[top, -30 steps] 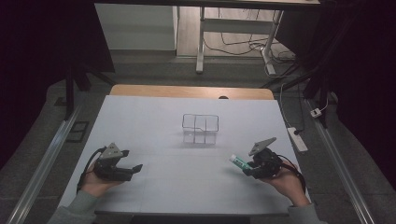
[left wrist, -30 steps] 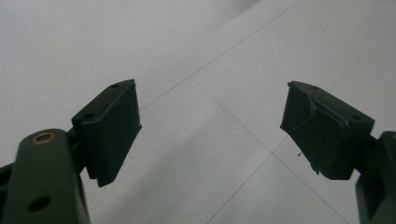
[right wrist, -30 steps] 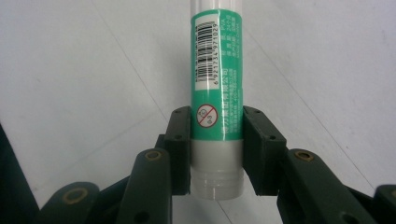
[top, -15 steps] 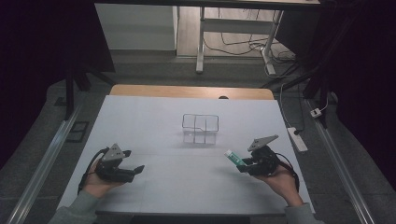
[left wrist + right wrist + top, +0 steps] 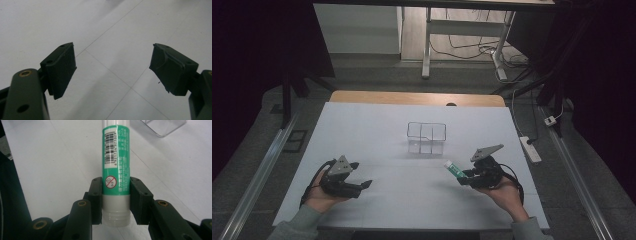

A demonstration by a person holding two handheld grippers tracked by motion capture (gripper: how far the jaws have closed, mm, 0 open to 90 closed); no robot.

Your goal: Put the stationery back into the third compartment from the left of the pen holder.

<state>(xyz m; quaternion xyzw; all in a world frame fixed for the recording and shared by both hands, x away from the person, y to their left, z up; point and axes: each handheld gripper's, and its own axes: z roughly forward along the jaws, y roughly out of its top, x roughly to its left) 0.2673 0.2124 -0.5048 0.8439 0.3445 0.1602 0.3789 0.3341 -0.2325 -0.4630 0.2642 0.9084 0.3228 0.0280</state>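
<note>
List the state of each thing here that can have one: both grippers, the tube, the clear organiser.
Left gripper: open, nothing between its jaws, above the table.
Right gripper: shut on the glue stick.
Glue stick: clamped near its threaded end, off the table, pointing toward the clear organiser.
Clear organiser: upright on the table, compartments look empty.

Clear box (image 5: 426, 138) amid open tabletop (image 5: 362, 130)
</note>
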